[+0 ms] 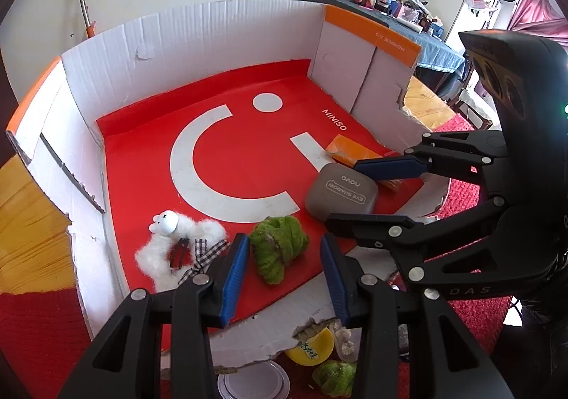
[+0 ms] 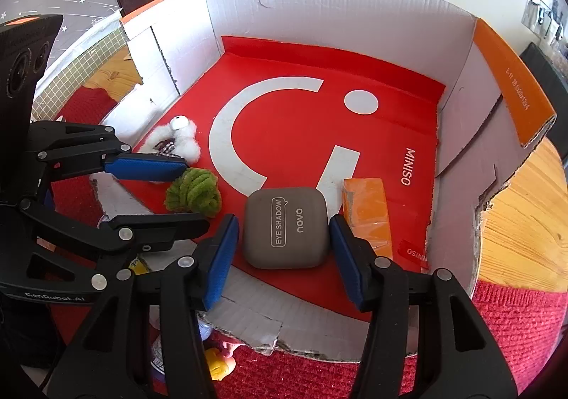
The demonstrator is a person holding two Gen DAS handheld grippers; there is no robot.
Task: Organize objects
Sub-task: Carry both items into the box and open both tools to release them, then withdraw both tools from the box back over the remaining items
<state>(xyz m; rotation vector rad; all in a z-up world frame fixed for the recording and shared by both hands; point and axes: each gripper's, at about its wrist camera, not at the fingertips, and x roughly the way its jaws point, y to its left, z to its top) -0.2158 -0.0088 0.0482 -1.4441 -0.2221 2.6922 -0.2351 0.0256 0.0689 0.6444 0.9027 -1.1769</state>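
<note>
Inside the cardboard box (image 1: pixel 220 43), left to right: white fluffy hair clip (image 1: pixel 177 246), green scrunchie (image 1: pixel 278 246), grey eye-shadow case (image 2: pixel 285 226), orange packet (image 2: pixel 367 212), all lying on the red liner (image 2: pixel 291 125).

Left gripper (image 1: pixel 282 269) hangs over the scrunchie, pads clear of it on both sides, jaws apart; the item appears set down.

Right gripper (image 2: pixel 284 251) straddles the case with gaps visible at both pads, so nothing is gripped.

Judgement: items are being lined up along the near wall. More objects wait outside the box.
</note>
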